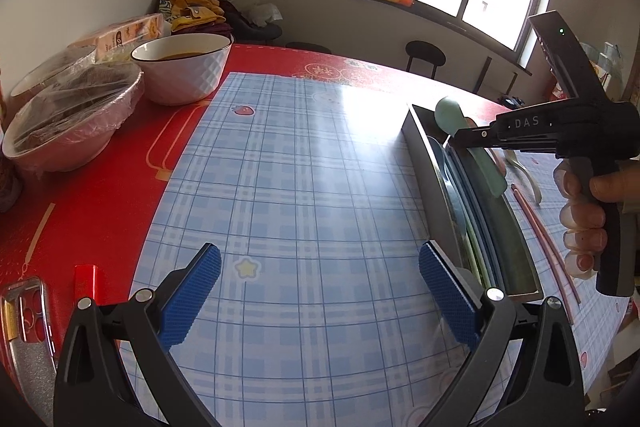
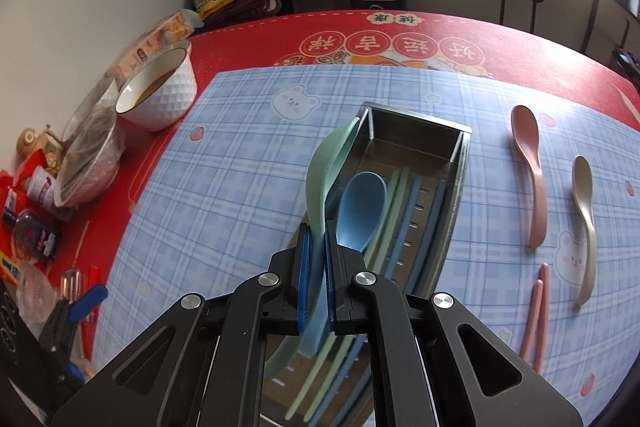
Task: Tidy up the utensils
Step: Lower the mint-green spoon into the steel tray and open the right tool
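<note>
A steel utensil tray (image 2: 416,143) lies on the blue plaid mat and also shows in the left wrist view (image 1: 430,163). In it lie a blue spoon (image 2: 362,205), green chopsticks (image 2: 394,195) and blue chopsticks (image 2: 428,211). My right gripper (image 2: 316,247) is shut on a green spoon (image 2: 326,167) and holds it over the tray's left side; it also shows in the left wrist view (image 1: 460,139). A pink spoon (image 2: 530,167), a beige spoon (image 2: 584,219) and pink chopsticks (image 2: 536,319) lie on the mat right of the tray. My left gripper (image 1: 320,275) is open and empty over the mat, left of the tray.
A white bowl of brown liquid (image 1: 184,67) and a film-covered bowl (image 1: 72,115) stand at the table's left on the red cloth. Boxes, packets and a phone case (image 1: 24,315) lie along the left edge. Stools (image 1: 425,55) stand beyond the table.
</note>
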A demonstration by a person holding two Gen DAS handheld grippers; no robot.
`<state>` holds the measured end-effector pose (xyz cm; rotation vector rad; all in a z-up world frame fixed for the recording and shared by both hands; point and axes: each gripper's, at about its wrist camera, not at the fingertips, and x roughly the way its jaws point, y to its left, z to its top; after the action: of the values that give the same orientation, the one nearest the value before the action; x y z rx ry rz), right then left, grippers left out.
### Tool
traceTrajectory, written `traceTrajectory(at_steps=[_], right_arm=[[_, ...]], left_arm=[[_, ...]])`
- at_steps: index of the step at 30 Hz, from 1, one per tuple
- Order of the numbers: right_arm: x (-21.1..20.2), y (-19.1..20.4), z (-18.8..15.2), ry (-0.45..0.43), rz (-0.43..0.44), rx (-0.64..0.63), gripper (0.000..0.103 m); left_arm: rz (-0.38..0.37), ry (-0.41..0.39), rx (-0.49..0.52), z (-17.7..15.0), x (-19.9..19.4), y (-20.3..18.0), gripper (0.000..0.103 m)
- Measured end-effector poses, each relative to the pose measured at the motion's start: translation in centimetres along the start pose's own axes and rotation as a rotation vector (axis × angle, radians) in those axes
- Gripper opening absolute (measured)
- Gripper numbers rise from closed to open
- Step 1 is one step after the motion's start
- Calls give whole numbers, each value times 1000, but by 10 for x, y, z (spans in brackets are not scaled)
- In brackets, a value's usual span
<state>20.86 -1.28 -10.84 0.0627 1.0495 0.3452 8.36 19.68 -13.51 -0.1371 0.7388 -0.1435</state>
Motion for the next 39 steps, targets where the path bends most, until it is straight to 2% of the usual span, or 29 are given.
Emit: traceTrajectory(at_steps=[6, 16, 18, 24, 32, 39], right_arm=[[23, -1, -2, 80, -61, -22, 7], [34, 3, -1, 138, -146, -62, 7], [36, 3, 0, 148, -142, -50, 7], [34, 2, 6, 147, -59, 22, 8], [22, -13, 13, 98, -3, 110, 8], [-24, -31, 9, -84, -56, -25, 8]], left_arm=[[-7, 1, -7, -1, 1, 0, 97], [-13, 6, -25, -3, 3, 4, 97], [-18, 7, -24, -3, 4, 3, 97], [-23, 12, -14, -2, 6, -2, 97], [-23, 14, -11, -1, 4, -9, 97], [-19, -16, 20, 7, -6, -30, 97]])
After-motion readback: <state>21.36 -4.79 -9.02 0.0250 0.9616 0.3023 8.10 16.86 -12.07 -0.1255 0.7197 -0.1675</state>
